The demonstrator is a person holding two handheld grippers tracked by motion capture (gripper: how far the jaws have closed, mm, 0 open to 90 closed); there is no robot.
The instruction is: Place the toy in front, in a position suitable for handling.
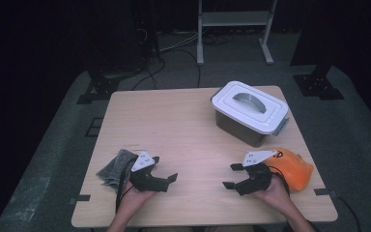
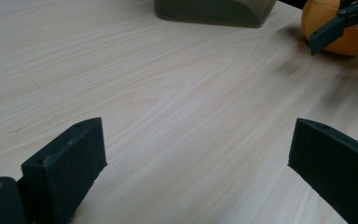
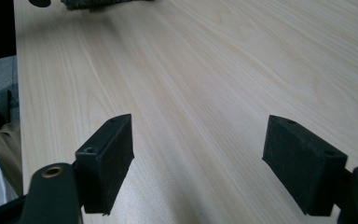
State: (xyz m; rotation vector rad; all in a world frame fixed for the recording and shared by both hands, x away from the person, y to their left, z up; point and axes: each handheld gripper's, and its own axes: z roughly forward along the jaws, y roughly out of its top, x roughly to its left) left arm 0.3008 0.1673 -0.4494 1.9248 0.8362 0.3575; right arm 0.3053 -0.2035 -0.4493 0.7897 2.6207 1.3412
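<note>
Both my grippers idle, jaws apart: left gripper (image 1: 166, 180) near grey cloth (image 1: 114, 167), right gripper (image 1: 233, 176) beside orange bag (image 1: 293, 168). I'd approach low, square.

A pale wooden table (image 1: 183, 125) stands on grey carpet (image 1: 357, 145). Towards its far right corner sits a grey plastic box (image 1: 239, 126), closed by a white lid (image 1: 270, 116) with a curved grey handle (image 1: 249, 99). Behind the table, a white metal rack (image 1: 234, 19) and dark cables (image 1: 183, 46) occupy the floor.
</note>
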